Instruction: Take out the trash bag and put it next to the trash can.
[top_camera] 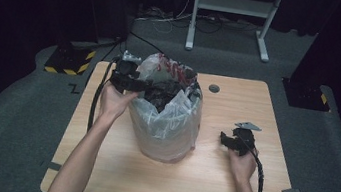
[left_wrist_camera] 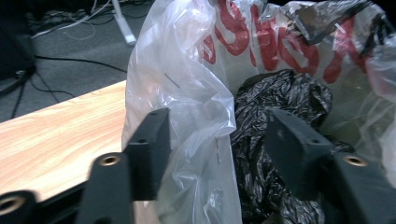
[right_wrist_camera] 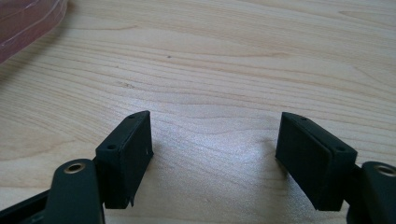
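The wooden table (top_camera: 207, 182) carried a bin lined with a clear plastic bag (top_camera: 167, 126), red lettering on its far wall; it stood left of the table's middle. A crumpled black bag (left_wrist_camera: 280, 102) lay inside the clear one. The left gripper (top_camera: 140, 87) sat at the clear bag's left rim, its fingers (left_wrist_camera: 149, 149) apart on either side of a fold of the film, not pressing it. The right gripper (top_camera: 225, 138) rested well right of the clear bag, low over bare wood, fingers (right_wrist_camera: 126, 154) spread with nothing between.
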Available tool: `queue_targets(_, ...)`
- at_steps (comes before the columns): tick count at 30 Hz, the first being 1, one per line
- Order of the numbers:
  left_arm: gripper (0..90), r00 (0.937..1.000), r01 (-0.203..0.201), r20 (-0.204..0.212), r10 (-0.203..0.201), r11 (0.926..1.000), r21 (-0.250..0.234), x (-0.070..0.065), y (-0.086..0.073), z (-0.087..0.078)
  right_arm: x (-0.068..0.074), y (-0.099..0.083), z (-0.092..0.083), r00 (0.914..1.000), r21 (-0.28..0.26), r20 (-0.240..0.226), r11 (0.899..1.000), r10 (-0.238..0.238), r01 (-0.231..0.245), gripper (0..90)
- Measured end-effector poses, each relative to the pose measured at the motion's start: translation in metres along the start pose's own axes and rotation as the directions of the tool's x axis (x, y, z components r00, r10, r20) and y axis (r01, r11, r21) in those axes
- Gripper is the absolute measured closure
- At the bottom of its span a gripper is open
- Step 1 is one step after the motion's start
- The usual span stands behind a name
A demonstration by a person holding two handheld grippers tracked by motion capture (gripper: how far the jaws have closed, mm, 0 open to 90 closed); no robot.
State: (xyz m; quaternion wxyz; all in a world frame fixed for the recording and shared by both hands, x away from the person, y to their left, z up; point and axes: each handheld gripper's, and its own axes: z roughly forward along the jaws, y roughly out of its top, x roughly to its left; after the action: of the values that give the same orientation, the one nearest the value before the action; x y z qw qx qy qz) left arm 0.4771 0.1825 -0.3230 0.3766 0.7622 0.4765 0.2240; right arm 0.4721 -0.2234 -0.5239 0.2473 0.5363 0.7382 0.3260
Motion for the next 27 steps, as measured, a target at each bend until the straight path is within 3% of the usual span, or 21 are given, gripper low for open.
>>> queue_targets(6,63.6,0.9998,0.02,0.007,-0.02,0.9992,0.036,0.004,0.003,0.007,-0.001,0.001,0.0,1.0,0.001,-0.008,1.0,-0.004,0.004,28.2)
queue_targets(11,79.9,0.9999,0.013,0.009,-0.013,0.9988,0.048,0.006,0.001,0.006,-0.002,0.002,-0.001,0.9995,0.013,-0.006,0.999,0.03,-0.03,29.9)
queue_targets(17,87.3,0.9992,0.011,0.037,-0.012,0.9991,0.042,0.004,0.001,0.001,-0.004,0.017,-0.014,0.9928,0.0,-0.106,0.998,0.055,-0.056,40.8)
queue_targets(19,88.5,0.9989,-0.003,0.047,0.001,0.999,0.044,0.002,0.001,0.001,0.002,0.036,-0.026,0.9888,-0.028,-0.147,0.999,0.027,-0.032,41.9)
queue_targets(20,88.5,0.9985,0.0,0.056,-0.002,0.9989,0.046,0.0,0.001,0.001,0.002,0.036,-0.026,0.9888,-0.028,-0.147,0.999,0.027,-0.032,41.9)
queue_targets(23,88.9,0.9973,-0.014,0.073,0.01,0.9983,0.056,-0.002,0.001,0.0,0.008,0.057,-0.036,0.979,-0.035,-0.203,0.999,0.018,-0.026,42.5)
queue_targets(27,88.9,0.9947,0.0,0.102,-0.005,0.9988,0.049,-0.001,0.0,-0.001,0.014,0.084,-0.046,0.9649,-0.048,-0.262,0.998,0.016,-0.03,42.6)
